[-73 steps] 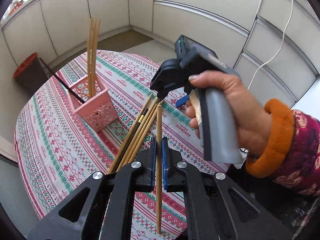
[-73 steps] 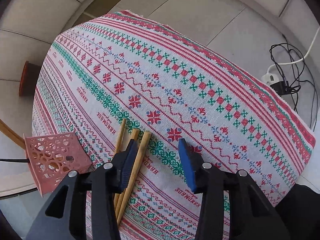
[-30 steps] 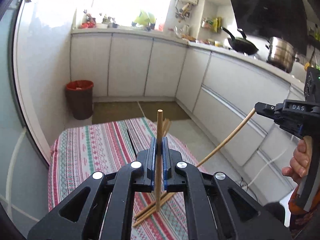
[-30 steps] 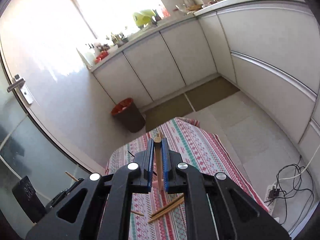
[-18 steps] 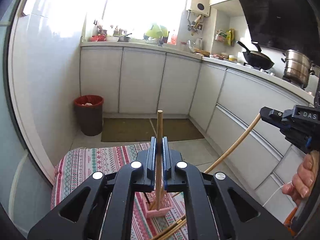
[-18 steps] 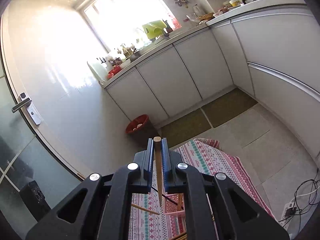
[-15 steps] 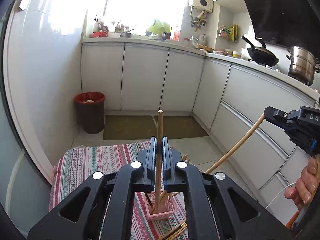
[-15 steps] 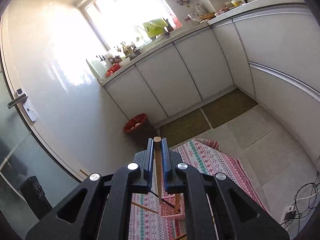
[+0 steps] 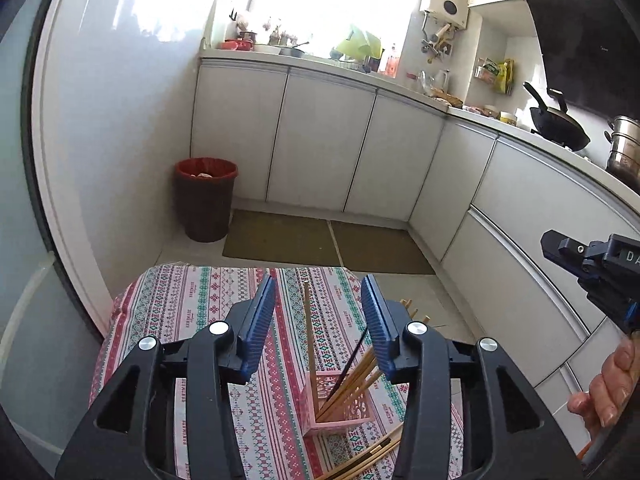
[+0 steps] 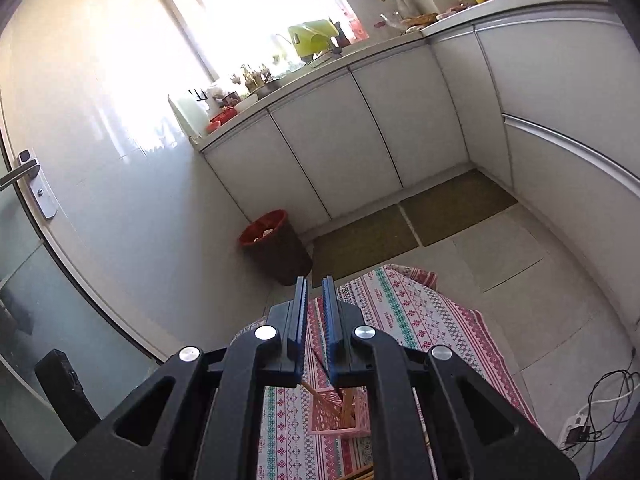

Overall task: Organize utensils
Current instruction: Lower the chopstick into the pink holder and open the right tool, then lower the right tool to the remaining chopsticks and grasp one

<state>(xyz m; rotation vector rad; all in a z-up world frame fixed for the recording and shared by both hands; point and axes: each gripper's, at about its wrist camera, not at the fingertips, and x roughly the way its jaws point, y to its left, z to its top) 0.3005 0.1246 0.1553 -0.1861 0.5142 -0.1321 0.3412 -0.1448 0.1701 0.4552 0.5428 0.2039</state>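
Note:
A pink lattice basket (image 9: pixel 340 412) stands on the patterned tablecloth (image 9: pixel 188 300) and holds several wooden chopsticks (image 9: pixel 352 376) and a black one. One chopstick (image 9: pixel 307 328) stands upright in it. My left gripper (image 9: pixel 318 316) is open and empty, above the basket. More chopsticks (image 9: pixel 372 454) lie on the cloth in front of the basket. My right gripper (image 10: pixel 312 312) hangs above the basket (image 10: pixel 340 412), its jaws slightly apart with nothing between them. It shows at the right edge of the left wrist view (image 9: pixel 592 268).
A red-lined waste bin (image 9: pixel 205 200) stands on the floor beyond the table, by white cabinets (image 9: pixel 328 152). Floor mats (image 9: pixel 320 240) lie past the table's far edge. A power strip with cables (image 10: pixel 580 428) lies on the floor at the right.
Both grippers have opened and let go of their chopsticks. The left one's chopstick now stands in the basket; the right one's is gone from its jaws. Both views tilted down slightly.

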